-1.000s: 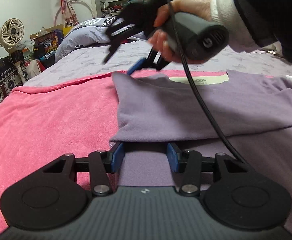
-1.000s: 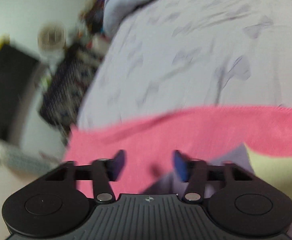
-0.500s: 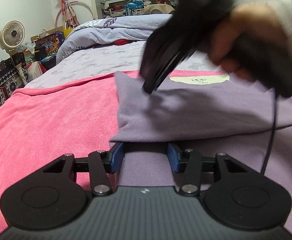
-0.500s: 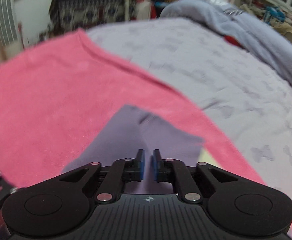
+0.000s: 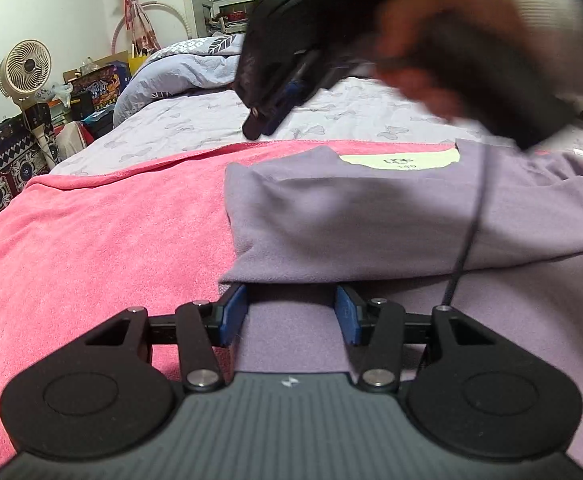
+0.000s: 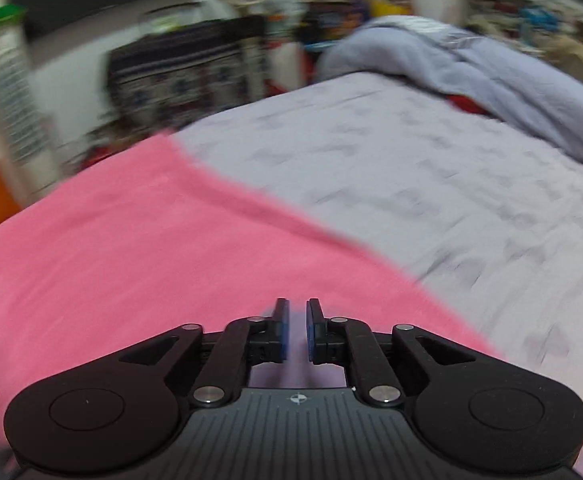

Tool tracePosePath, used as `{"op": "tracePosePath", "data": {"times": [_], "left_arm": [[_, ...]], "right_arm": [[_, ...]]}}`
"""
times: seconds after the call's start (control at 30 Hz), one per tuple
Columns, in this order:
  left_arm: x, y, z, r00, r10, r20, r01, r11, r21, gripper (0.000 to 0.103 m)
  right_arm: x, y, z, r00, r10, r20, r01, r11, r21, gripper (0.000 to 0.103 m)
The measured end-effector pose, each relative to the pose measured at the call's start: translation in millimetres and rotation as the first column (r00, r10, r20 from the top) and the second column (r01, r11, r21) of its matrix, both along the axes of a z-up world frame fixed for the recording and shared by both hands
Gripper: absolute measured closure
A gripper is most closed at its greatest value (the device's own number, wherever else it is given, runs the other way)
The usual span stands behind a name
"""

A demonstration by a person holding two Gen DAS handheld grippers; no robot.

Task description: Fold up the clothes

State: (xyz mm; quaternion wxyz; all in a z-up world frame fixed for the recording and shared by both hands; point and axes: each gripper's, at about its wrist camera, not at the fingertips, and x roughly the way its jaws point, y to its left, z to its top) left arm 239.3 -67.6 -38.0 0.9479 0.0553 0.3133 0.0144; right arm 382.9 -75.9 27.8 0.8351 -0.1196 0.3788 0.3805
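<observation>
- Purple garment [image 5: 371,220] lies on the pink blanket [image 5: 103,240], toward the bed's far edge, one layer already folded over the lower one. Cream neck label [image 5: 399,159] faces up at the far side.
- My left tongs [image 5: 291,312] are spread apart, flat over the lower layer just below the fold edge, gripping nothing. Risk: nothing pins the fabric, so any tug from the other side could drag the whole garment and skew the fold.
- My right tongs [image 6: 296,330] are nearly together with a purple strip between the pads [image 6: 283,332]. Looks like a pinch on cloth, but the view is blurred and I can't confirm it. Thin bite, so it could slip out mid-swing.
- From the left view, the right tongs are up above the far corner of the garment, motion-blurred. Moving that fast could flip the corner unevenly or bunch it.
- Cable [image 5: 471,216] hangs across the folded layer; it could snag and rumple it.
- Blanket is soft; it may creep along with the garment.
</observation>
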Motion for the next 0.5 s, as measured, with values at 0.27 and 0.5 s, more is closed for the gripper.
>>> {"op": "tracePosePath", "data": {"times": [0.27, 0.5], "left_arm": [[-0.9, -0.2, -0.5, 1.0, 0.012, 0.005, -0.012, 1.0, 0.011, 0.048], [-0.5, 4.7, 1.8, 1.0, 0.016, 0.0, -0.016, 1.0, -0.011, 0.047]], "right_arm": [[18.2, 23.6, -51.5, 0.99, 0.0, -0.141, 0.01, 0.997, 0.076, 0.099], [35.7, -3.6, -29.5, 0.957, -0.106, -0.269, 0.147, 0.98, 0.138, 0.059]]}}
